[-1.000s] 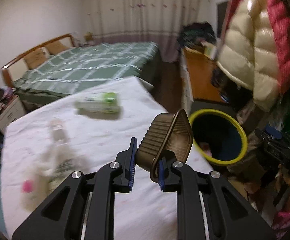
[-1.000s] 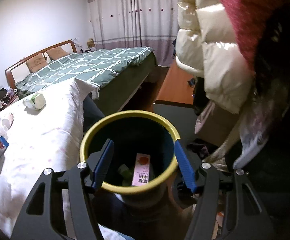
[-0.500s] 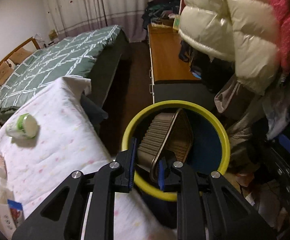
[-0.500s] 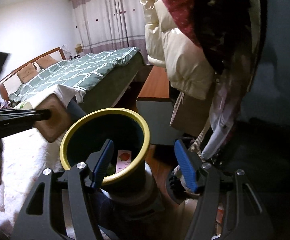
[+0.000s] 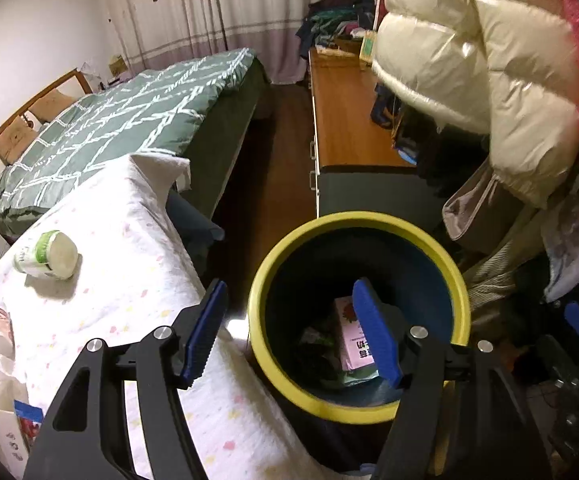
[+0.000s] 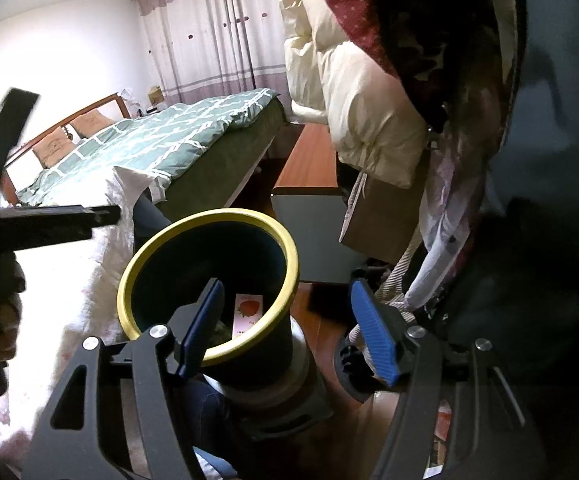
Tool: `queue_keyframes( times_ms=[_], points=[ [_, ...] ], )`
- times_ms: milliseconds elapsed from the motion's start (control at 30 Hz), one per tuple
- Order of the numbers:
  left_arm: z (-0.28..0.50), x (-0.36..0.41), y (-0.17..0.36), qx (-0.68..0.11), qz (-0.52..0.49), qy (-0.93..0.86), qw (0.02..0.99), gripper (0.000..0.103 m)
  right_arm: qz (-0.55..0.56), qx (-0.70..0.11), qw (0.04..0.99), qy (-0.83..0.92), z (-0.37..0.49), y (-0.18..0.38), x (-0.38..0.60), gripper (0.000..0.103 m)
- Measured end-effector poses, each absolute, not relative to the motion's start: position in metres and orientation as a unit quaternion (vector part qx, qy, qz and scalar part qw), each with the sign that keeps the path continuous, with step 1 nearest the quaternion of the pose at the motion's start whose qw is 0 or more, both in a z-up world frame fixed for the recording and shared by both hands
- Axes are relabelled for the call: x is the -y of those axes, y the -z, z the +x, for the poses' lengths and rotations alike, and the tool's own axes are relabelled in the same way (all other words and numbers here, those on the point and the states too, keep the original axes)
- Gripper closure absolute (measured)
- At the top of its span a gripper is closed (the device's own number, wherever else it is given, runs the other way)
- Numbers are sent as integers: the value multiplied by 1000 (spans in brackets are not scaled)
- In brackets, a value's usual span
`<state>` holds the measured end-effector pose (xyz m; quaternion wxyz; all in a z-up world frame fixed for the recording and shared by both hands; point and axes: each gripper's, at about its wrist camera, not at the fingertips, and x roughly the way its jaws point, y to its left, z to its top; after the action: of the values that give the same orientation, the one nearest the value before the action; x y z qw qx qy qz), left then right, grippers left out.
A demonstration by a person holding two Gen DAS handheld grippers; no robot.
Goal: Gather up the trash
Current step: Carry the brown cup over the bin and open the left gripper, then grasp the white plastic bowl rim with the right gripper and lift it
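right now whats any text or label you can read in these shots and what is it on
No text can be read with certainty.
Pink carton in the yellow-rimmed bin: large printed characters and a strawberry picture, partly hidden behind the hand-held gripper.
Small tube on the white cloth: lettering too blurred.
White-and-green bottle: label too blurred.
Blue packet: print too small.

Both wrist cameras look steeply down from close above the yellow-rimmed bin [image 5: 359, 316] [image 6: 209, 276] (the left more directly over it), sharing the green bed [image 5: 121, 120] [image 6: 193, 132] behind.
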<state>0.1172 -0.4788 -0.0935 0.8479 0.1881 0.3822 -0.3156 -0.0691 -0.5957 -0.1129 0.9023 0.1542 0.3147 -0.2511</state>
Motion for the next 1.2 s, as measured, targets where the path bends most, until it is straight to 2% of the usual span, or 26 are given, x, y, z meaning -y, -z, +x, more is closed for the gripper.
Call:
queue_keyframes(
  times_ms=[67,200,267,433,633,1000,1200],
  points=[
    [110,464,81,-374,179,320,852,28,152,-317,902,250,-68,114,593,39],
    [93,423,53,-356,154,326,862,21,150,-322,901,248,-65,115,589,39],
    [85,400,39,-345,147,325,868,14,147,-326,902,243,-62,115,584,39],
    [66,337,12,-325,128,316,882,10,134,-330,909,219,-53,110,563,38],
    [49,226,-16,-290,105,218,926,7,102,-343,918,171,-31,105,520,35],
    [30,36,-5,-308,29,54,950,6,22,-367,930,12,17,88,392,36],
    [20,-6,-2,-301,13,20,953,6,5,-368,922,-121,38,72,297,55]
  ],
)
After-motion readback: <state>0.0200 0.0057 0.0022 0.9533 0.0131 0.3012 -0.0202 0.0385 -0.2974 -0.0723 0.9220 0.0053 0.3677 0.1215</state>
